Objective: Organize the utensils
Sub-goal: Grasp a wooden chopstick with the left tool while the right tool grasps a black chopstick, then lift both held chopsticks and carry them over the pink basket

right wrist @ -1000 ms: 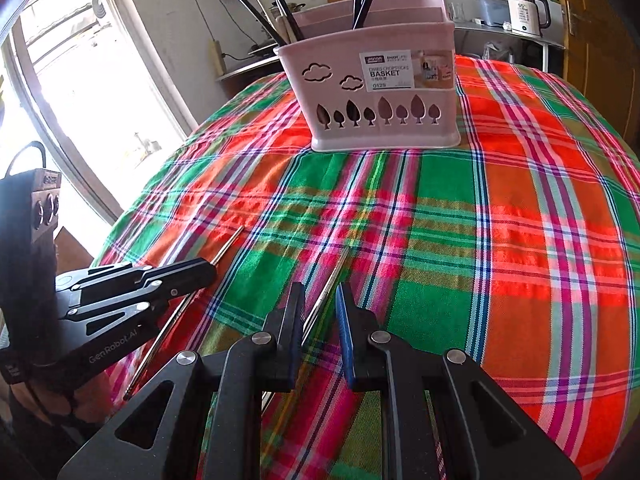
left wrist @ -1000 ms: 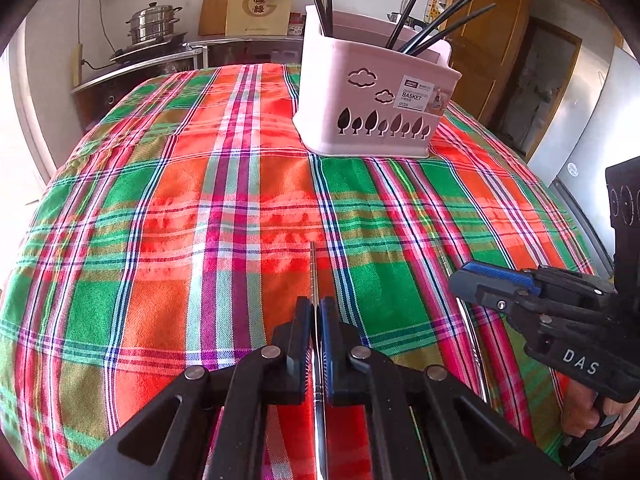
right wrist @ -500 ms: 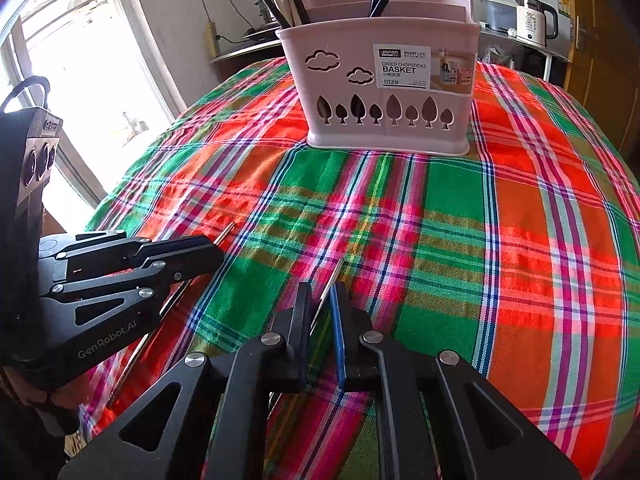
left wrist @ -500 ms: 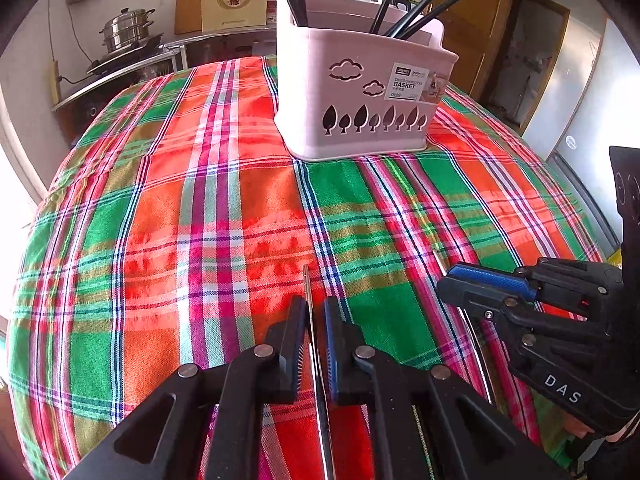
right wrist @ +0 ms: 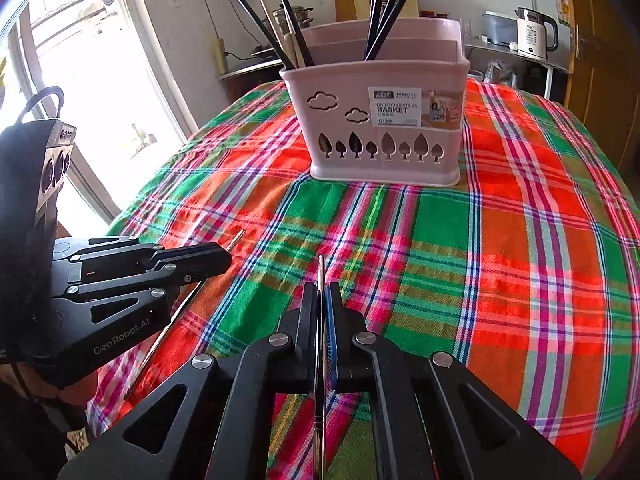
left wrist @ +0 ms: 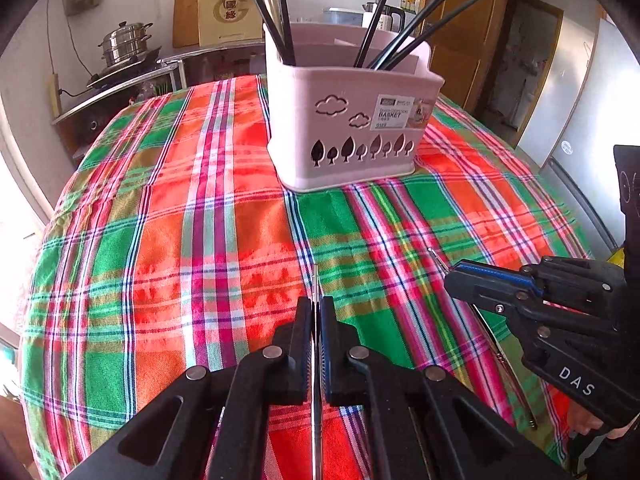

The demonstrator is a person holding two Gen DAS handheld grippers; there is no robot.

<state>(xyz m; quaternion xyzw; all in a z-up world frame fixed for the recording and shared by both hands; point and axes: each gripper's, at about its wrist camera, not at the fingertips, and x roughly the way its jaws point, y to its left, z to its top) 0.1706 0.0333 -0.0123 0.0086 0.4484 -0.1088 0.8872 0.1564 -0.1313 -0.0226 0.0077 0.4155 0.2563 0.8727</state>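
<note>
Left claw (left wrist: 316, 320) around chopstick (left wrist: 315, 280)

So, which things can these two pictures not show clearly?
- Left wrist view: the rear of the metal chopstick in the left tongs is cut off by the bottom edge.
- Right wrist view: the same for the second chopstick in the right tongs.
- Both views: the pink basket wall hides the lower ends of the black chopsticks.
- The basket label's small print is unreadable.

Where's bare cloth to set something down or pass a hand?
Free: the plaid tablecloth right of the right gripper, up to the pink chopstick basket, and the cloth left of the left gripper. Crowded: the near strip, where each gripper is shut on a metal chopstick, the other.
</note>
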